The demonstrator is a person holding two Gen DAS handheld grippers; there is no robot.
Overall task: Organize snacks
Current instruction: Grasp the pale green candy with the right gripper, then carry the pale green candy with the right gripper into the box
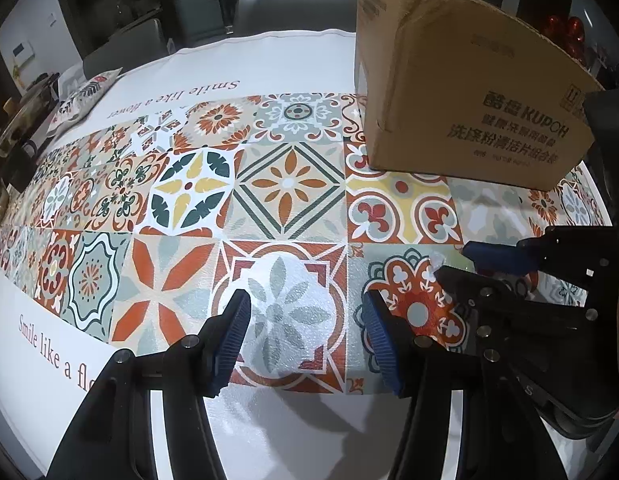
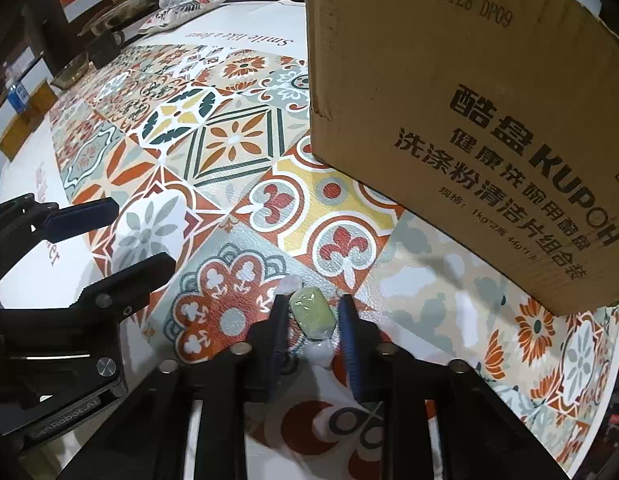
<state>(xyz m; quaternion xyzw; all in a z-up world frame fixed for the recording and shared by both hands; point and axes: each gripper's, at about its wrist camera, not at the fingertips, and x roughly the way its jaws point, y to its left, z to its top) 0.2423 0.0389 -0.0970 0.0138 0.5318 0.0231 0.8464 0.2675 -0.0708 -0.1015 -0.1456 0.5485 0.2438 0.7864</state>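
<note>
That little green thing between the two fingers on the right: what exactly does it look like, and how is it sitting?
The green candy is a small rounded block, pale olive, in clear shiny wrap with twisted ends, one poking up-left, one toward the camera. It lies flat and askew on the patterned tablecloth, in front of the cardboard box and apart from it. The right gripper straddles it, fingers narrowed on either side; whether the pads press it cannot be told. In the left wrist view only a bit of wrap shows.

Home dining room: tablecloth [image 1: 293, 60], chairs [image 1: 285, 8].
</note>
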